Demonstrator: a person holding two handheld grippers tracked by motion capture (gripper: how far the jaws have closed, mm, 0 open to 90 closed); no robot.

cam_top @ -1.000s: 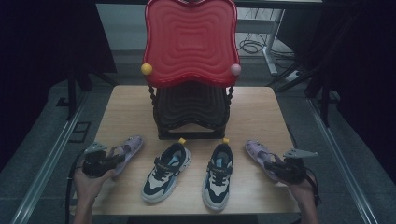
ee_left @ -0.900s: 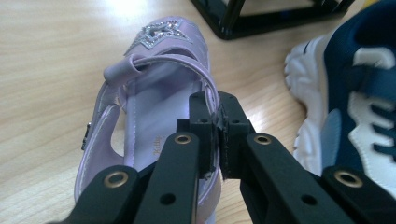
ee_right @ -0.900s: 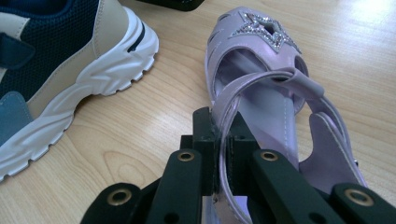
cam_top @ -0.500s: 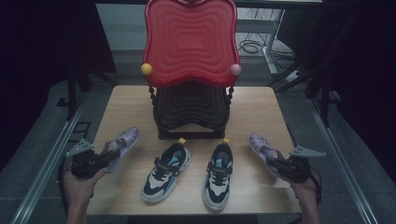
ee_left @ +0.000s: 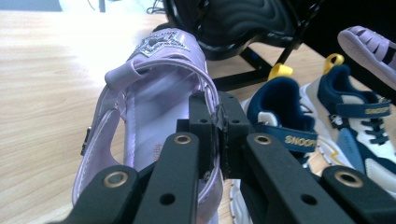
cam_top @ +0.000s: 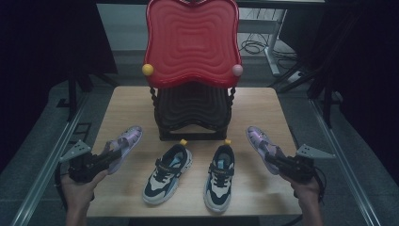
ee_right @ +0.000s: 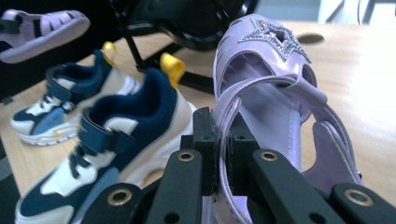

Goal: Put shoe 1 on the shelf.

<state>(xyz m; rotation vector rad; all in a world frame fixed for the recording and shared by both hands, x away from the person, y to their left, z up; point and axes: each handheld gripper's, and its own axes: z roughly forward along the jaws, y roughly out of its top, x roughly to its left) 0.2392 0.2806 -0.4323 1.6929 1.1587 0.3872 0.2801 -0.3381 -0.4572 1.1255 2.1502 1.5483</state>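
Left gripper [ee_left: 218, 135] — jaws closed on the side strap of a lilac sandal [ee_left: 140, 116] with a glittered star on its toe. Sandal lies over the wooden tabletop [ee_left: 42, 84]. Right of it — two navy-and-white sneakers [ee_left: 299, 126], yellow heel loops, "SNOOPY" straps. Black chair base [ee_left: 233, 23] behind.

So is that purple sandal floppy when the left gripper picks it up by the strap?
Probably a bit. The left gripper pinches only a thin strap of the purple sandal, so it may dangle and swing. It looks light: open sides, slim sole. The glossy strap might slip.
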